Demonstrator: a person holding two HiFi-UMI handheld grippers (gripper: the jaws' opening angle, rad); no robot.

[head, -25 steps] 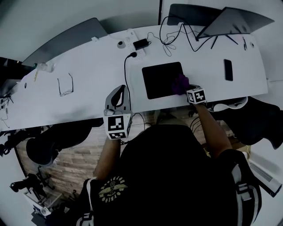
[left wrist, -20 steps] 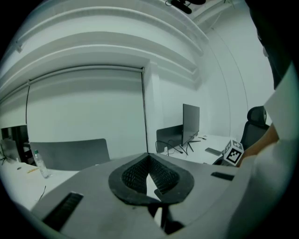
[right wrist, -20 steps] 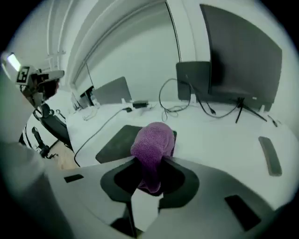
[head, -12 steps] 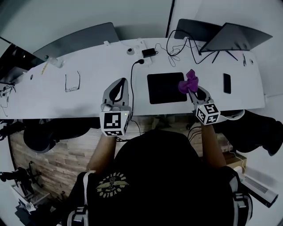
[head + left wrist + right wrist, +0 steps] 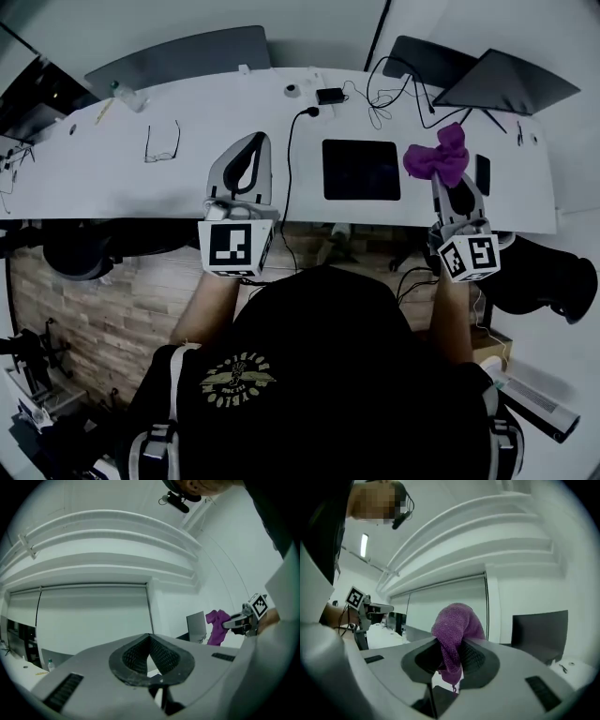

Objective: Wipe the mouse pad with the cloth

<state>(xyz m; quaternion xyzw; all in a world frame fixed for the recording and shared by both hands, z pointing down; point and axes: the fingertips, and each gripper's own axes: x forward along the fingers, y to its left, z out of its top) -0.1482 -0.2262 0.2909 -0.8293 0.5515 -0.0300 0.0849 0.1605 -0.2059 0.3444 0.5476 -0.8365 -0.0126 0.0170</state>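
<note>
The black mouse pad [image 5: 362,170] lies flat on the white desk [image 5: 122,192], right of centre. A purple cloth [image 5: 438,156] is held up in the air right of the pad, bunched between the jaws of my right gripper [image 5: 448,178]. In the right gripper view the cloth [image 5: 456,632] is pinched in the shut jaws and the gripper [image 5: 451,665] points up towards a wall. My left gripper [image 5: 246,167] is raised left of the pad, jaws shut on nothing. Its own view shows the left gripper [image 5: 150,656] tilted upward, with the cloth [image 5: 216,626] seen far right.
Glasses [image 5: 161,141] lie on the desk's left part. A black cable [image 5: 290,164] runs between my left gripper and the pad. A charger [image 5: 330,96] and tangled wires [image 5: 389,94] sit at the back, a phone [image 5: 481,174] and a laptop [image 5: 502,80] at the right.
My right gripper has lifted the cloth off the pad's right edge and carried it up and to the right. Both grippers now tilt upward, and the head view has shifted.
</note>
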